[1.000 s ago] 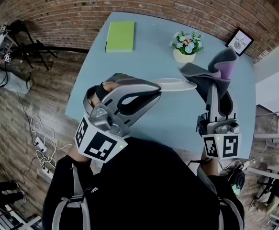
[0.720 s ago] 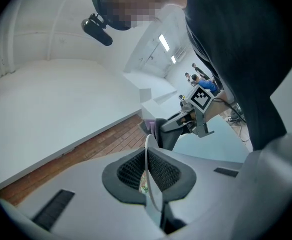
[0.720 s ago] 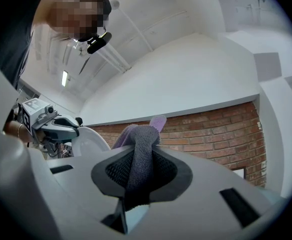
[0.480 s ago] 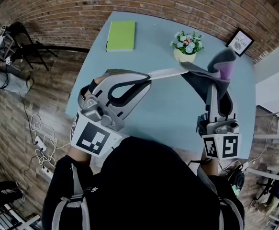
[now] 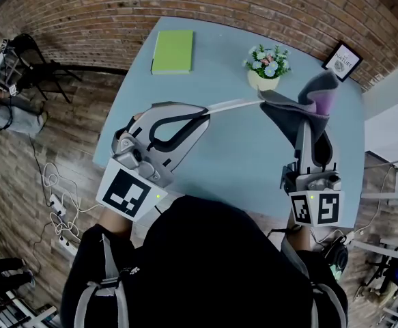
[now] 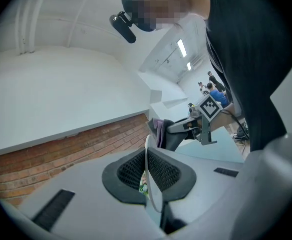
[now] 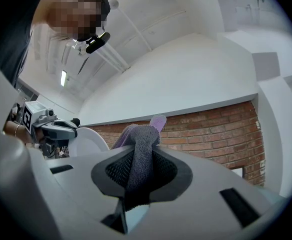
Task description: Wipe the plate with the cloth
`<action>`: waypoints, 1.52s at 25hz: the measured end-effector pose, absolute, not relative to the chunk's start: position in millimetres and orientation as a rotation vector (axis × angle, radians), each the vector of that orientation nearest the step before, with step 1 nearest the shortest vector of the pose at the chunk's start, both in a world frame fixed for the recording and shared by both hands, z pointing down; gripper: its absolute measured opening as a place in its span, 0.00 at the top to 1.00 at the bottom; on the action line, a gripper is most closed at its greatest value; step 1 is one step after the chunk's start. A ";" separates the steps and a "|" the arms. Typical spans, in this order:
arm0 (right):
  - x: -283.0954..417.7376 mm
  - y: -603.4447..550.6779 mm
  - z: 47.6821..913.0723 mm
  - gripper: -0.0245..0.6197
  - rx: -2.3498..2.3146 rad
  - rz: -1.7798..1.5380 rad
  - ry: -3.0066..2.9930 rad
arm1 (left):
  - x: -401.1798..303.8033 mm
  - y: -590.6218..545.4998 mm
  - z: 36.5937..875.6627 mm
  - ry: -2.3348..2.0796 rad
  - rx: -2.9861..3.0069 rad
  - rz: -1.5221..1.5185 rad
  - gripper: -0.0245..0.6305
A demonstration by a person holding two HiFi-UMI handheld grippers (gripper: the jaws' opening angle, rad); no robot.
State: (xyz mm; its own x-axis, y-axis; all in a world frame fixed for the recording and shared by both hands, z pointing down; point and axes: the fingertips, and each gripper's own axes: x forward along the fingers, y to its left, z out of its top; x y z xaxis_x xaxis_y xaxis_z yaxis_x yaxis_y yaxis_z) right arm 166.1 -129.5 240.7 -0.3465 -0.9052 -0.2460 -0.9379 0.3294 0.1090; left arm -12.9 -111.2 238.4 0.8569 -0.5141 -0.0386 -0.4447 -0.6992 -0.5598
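Plate [image 5: 234,104] now tilted edge-on; white, touching cloth [image 5: 291,109].

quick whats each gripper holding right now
Left gripper: jaws closed on the rim of the plate.
Right gripper: jaws closed on the cloth.

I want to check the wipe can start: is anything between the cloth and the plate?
Nothing visible. The left gripper holds the plate edge-on above the table, and the cloth in the right gripper appears to meet its far rim.
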 end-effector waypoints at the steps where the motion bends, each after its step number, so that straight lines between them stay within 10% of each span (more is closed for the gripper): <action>1: 167.5 -130.1 241.6 0.87 -1.712 0.349 2.441 | -13.7 -111.7 238.7 0.698 -2.468 -0.155 0.93; 38: 151.2 -134.8 292.9 0.87 -1.739 0.190 2.543 | -24.3 -134.3 318.9 0.885 -2.892 -0.081 0.93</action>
State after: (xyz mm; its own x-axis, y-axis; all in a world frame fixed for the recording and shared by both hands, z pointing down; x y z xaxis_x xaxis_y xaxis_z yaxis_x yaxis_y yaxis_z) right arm 151.2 -134.8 292.9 -0.3640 -0.9244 -0.1143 -0.9311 0.3579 0.0702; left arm -24.3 -134.3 318.9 0.8278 -0.5607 0.0169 -0.5545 -0.8225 -0.1264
